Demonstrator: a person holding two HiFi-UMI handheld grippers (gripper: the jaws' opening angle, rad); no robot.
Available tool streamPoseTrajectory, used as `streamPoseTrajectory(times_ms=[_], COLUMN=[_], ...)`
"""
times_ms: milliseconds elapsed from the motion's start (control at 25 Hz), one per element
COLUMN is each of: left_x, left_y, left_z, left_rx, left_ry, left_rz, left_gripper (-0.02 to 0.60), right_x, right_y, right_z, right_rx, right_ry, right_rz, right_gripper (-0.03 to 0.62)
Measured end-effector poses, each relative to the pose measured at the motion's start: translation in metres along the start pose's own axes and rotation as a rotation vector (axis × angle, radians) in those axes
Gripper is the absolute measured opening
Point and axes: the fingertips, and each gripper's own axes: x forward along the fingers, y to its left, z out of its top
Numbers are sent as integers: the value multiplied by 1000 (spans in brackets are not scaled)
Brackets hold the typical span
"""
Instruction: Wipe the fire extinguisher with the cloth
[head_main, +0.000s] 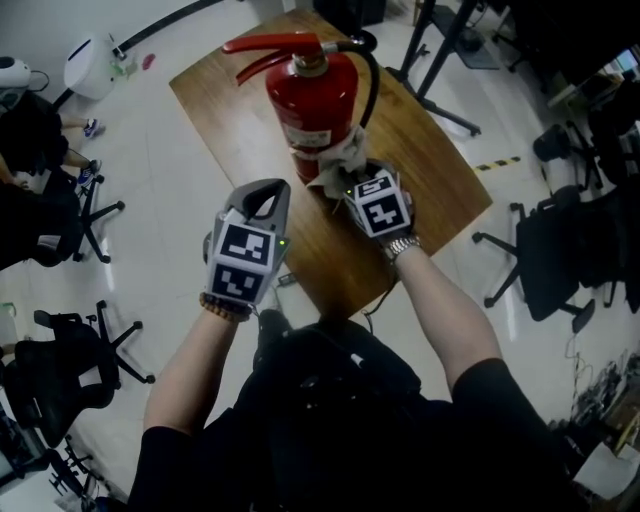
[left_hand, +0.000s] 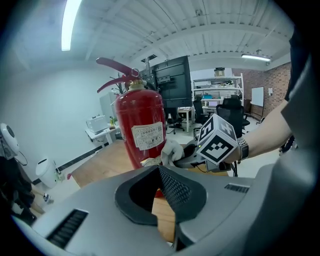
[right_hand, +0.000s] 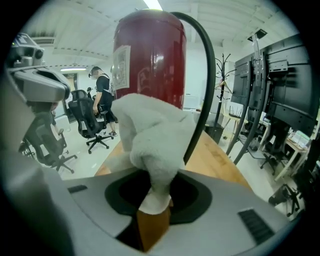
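**Head view:** The extinguisher (head_main: 312, 100) stands upright on a brown wooden table (head_main: 430, 170), its black hose (head_main: 372, 80) looping down its right side. The right gripper (head_main: 350, 183) presses a white cloth (head_main: 340, 158) against the near side of the extinguisher's base. The left gripper (head_main: 263, 192) hangs nearer the person and left of the extinguisher, clear of it. Office chairs (head_main: 60, 370) stand on the pale floor well apart from the extinguisher, on both sides.

**Left gripper view:** The left gripper (left_hand: 160, 175) has its jaws clenched together on nothing. Beyond them is the extinguisher (left_hand: 140, 130), with the cloth (left_hand: 172, 150) and right gripper (left_hand: 184, 156) at its lower right. Shelves (left_hand: 220, 95) stand far behind.

**Right gripper view:** The right gripper (right_hand: 155, 197) grips the cloth (right_hand: 150, 135), which is bunched against the extinguisher (right_hand: 150, 60) just ahead. The hose (right_hand: 206, 85) curves down the extinguisher's right. A person (right_hand: 102, 100) and a chair (right_hand: 87, 122) are far off to its left.
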Motion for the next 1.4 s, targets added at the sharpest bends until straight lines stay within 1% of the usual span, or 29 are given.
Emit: streamPoseTrajectory(times_ms=[200,360,520,640,1000,1160,1400], left_x=[-1,-3,-4,-5,-6,-3,-7], left_y=[-3,-4,-3,-1,0,0,3], left_z=[-5,-6,-12,-14,-21,-24,-20], left_rx=[-18,-29,-34,-26,-27,-16,0], left_ry=[14,23,35,52,59,65,43], left_rz=[28,48,55,57,41,18,-15], left_gripper=[-2,-2,-2,-2,-2,-2,-2], right_x=[10,25,34,38,52,55,52], right_y=[1,2,3,4,4,3,0], right_z=[-5,-22,-31,-32,-46,-49,-52], right_rx=[-30,-31,-31,-35,-27,-7,28], right_ry=[4,42,65,62,97,105,128], right_rz=[17,30,29,33,15,4,-32], right_gripper=[117,117,117,117,117,118,118])
